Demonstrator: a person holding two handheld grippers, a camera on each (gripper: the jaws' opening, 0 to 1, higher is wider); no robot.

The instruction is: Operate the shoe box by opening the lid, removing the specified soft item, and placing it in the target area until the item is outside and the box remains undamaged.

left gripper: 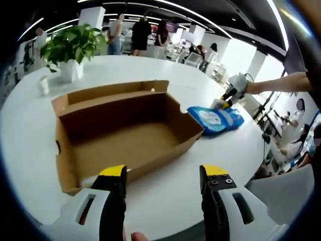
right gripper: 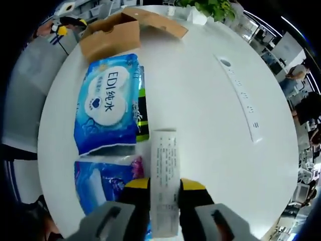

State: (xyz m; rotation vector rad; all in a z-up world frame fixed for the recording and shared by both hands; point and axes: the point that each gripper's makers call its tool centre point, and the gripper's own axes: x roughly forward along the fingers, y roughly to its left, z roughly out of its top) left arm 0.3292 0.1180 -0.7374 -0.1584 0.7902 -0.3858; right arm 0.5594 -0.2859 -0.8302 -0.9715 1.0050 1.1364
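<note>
Open shoe box (left gripper: 123, 135), interior bare, just ahead of the idle left gripper (left gripper: 163, 175), jaws spread. Right gripper (right gripper: 164, 187) clamped on a white paper strip (right gripper: 165, 175), long axis along the jaws. Blue soft pack (right gripper: 108, 103) outside the box, ahead-left of that gripper, nearer it than the left.

Left gripper view: taken from above the near edge of the round white table (left gripper: 165, 196), aimed across it at the open brown cardboard shoe box (left gripper: 120, 133), which is seen close.

Right gripper view: aimed steeply down at the tabletop (right gripper: 200, 100), very close to the blue wet-wipe packs (right gripper: 106, 105); the box (right gripper: 113, 35) lies towards the far edge.

Shared: table, box, packs (left gripper: 216, 119) and potted green plant (left gripper: 70, 47).
</note>
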